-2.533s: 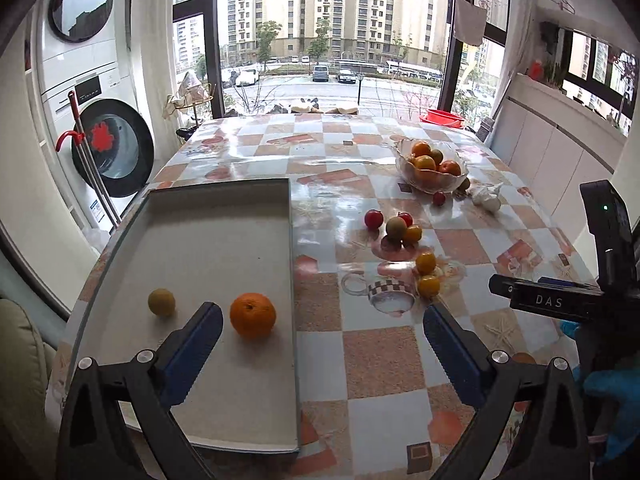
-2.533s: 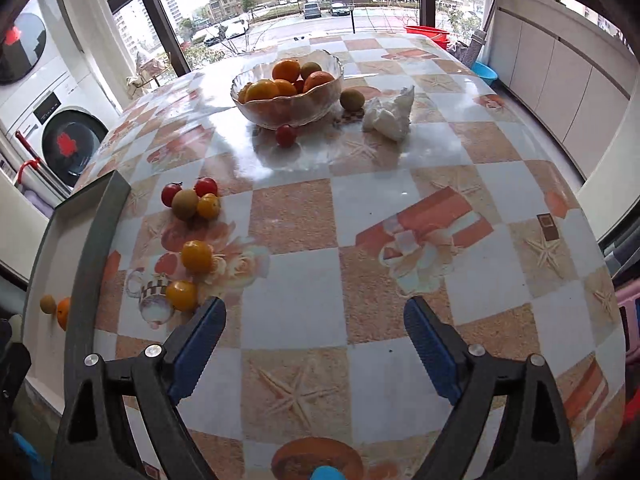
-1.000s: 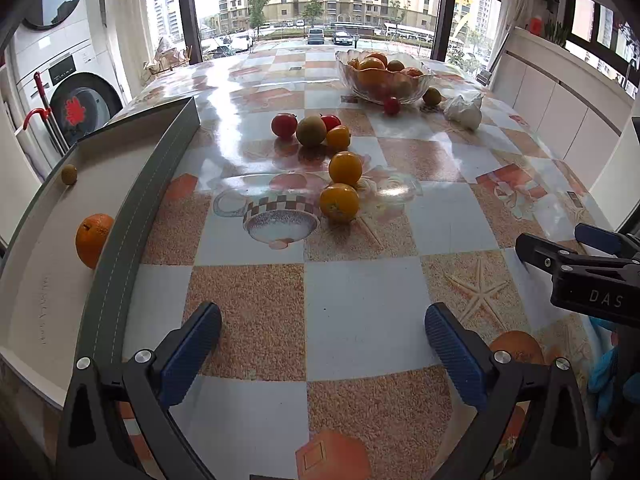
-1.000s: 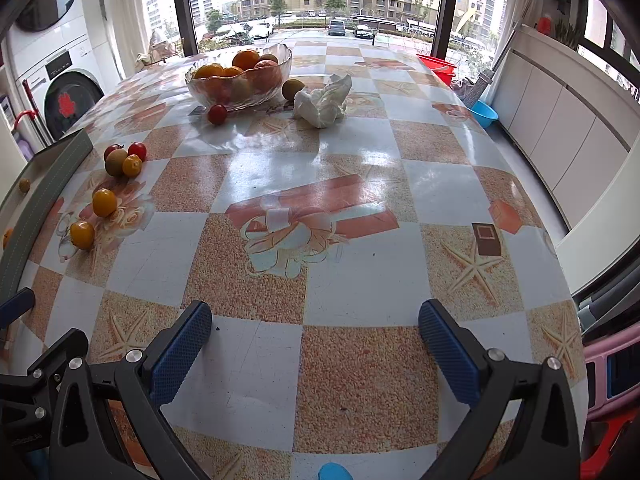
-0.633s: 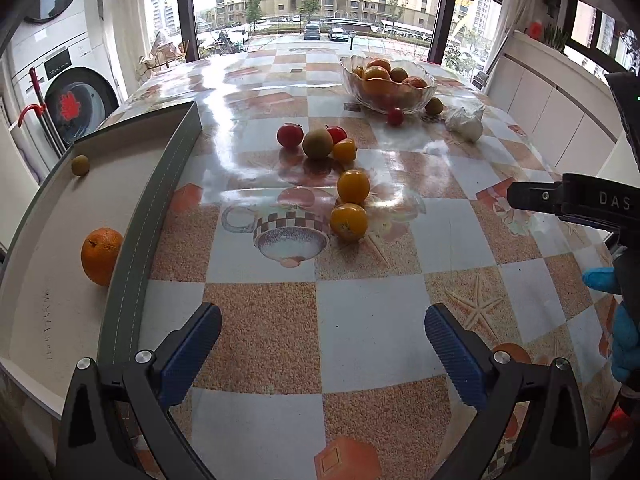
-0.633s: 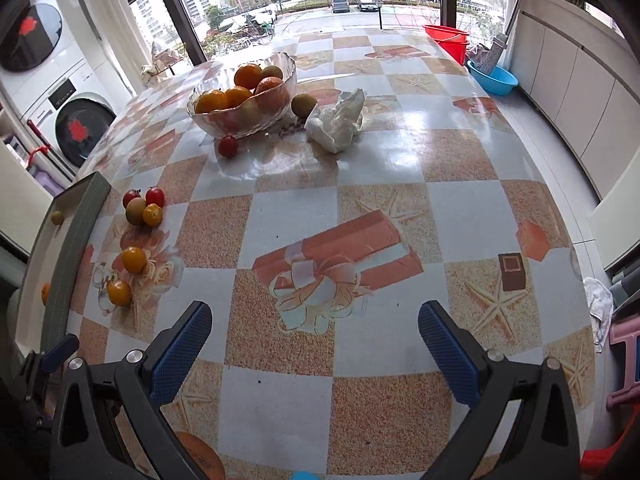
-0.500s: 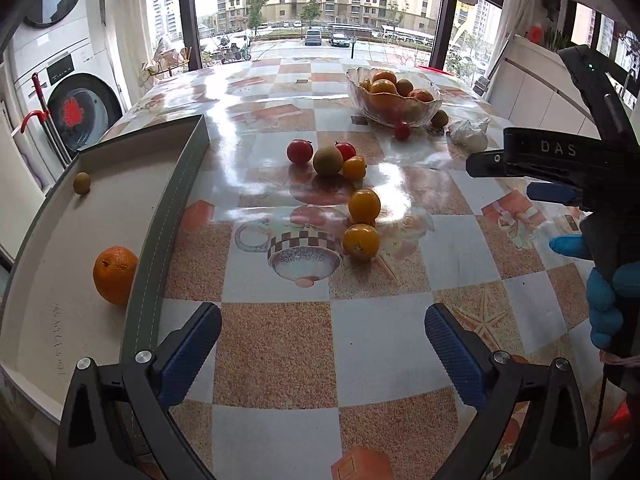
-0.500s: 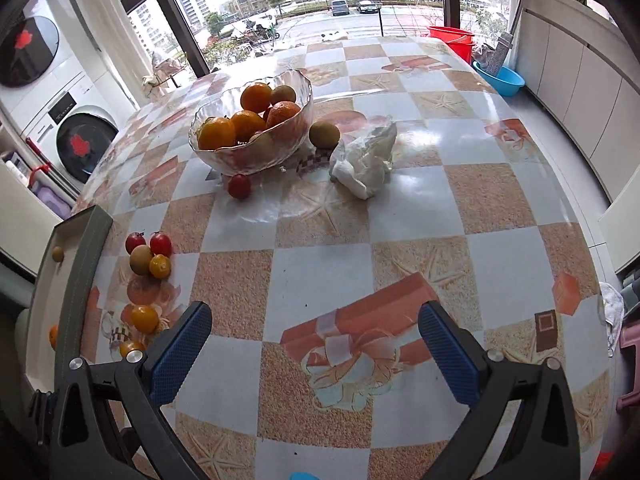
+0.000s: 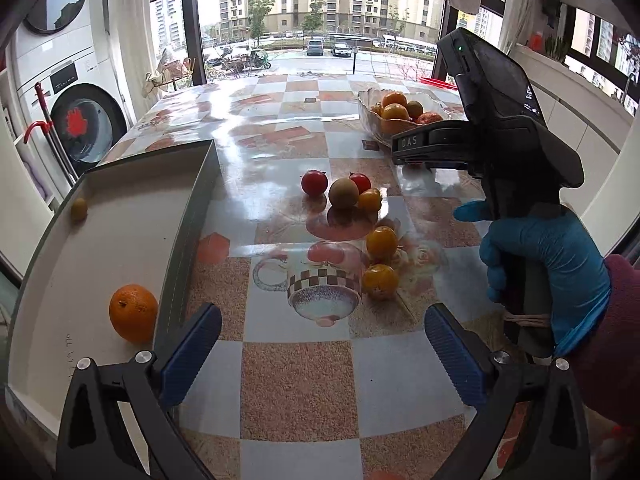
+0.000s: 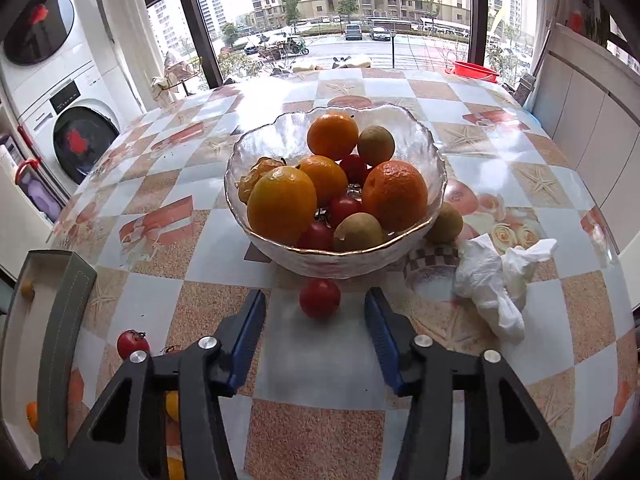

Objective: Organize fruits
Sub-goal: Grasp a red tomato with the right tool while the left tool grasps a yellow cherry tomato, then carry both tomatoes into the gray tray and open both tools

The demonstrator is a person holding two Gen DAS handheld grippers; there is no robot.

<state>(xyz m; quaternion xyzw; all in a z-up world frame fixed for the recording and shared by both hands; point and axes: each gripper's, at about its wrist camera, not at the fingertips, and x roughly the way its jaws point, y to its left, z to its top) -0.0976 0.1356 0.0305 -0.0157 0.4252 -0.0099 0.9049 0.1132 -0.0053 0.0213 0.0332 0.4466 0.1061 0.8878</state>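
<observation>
Checkered surface (image 10: 520,184) by a window carried a glass bowl (image 10: 436,184) of fruit. Right claw (image 10: 315,295) had just been closing and stood narrow, with a loose red tomato (image 10: 320,298) between its tips just before the bowl; pads clear of it on both sides. Left claw (image 9: 323,312) stood wide and empty beside the tray (image 9: 120,240), which held an orange (image 9: 133,313).

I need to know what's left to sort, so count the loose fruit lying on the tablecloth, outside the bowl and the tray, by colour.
Red tomatoes: 3
Yellow-orange tomatoes: 3
Brownish-green fruits: 2
Total: 8
</observation>
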